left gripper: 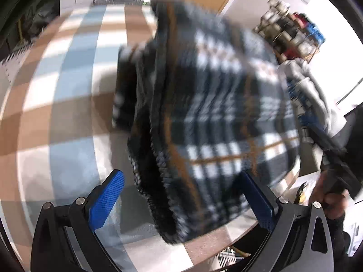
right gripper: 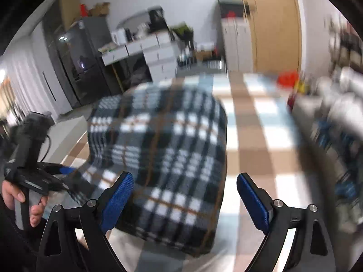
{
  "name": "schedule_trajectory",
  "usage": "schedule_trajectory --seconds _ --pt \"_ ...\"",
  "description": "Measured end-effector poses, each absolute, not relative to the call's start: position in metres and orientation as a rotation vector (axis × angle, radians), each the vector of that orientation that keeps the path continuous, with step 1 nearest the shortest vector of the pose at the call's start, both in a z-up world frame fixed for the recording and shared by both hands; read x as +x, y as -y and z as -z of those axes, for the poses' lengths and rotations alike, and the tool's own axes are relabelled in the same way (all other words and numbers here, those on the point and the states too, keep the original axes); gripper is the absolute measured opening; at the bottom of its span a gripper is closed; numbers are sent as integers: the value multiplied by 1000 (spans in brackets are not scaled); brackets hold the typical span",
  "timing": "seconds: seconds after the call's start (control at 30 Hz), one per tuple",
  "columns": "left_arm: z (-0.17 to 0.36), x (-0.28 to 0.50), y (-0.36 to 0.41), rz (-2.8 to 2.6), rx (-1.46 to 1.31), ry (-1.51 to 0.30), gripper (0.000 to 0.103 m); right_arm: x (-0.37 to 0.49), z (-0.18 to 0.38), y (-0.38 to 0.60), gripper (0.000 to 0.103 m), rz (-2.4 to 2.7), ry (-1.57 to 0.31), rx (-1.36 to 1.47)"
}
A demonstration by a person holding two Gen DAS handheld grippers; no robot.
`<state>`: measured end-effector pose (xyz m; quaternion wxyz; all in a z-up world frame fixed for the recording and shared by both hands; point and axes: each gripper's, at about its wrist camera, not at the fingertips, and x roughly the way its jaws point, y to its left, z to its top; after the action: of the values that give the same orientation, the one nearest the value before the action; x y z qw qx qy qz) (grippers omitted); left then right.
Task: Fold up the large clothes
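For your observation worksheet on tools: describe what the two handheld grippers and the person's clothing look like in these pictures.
Each gripper, left gripper and right gripper, has black angular frames with silver rivets and textured blue finger pads. The other view shows a black pistol-style handle with a dark cable. A dark sleeve covers the wrist.

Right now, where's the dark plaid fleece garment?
In the right wrist view, the dark plaid fleece garment lies folded on the brown, blue and white checked tablecloth, ahead and left of the open right gripper.

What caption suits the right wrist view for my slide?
Open right gripper above a folded plaid garment on a checked cloth.
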<state>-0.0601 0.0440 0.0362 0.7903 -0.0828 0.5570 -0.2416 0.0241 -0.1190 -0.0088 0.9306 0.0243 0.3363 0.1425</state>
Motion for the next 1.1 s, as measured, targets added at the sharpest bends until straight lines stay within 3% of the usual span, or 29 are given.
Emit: schedule_trajectory --seconds 0.07,0.27,0.43,0.6,0.77,0.9,1.1 --pt "-29 -57 -46 519 -225 -1221 101 20 5 106 93 -340 -644 -8" --pt "-27 -59 -47 487 -175 -1197 101 33 44 73 96 -323 -800 -163" --pt "-105 -79 -59 506 -213 -931 100 31 37 93 94 -358 -816 -30" --pt "-155 -70 -44 750 -318 -823 100 31 37 103 94 -380 -805 -12" --pt "-118 1 -16 731 -303 -971 100 27 39 98 94 -380 -799 -42" --pt "-57 41 -34 683 -524 -1108 99 30 40 100 94 -400 -803 -17" --pt "-84 7 -30 618 -393 -1060 100 37 40 115 95 -423 -811 58"
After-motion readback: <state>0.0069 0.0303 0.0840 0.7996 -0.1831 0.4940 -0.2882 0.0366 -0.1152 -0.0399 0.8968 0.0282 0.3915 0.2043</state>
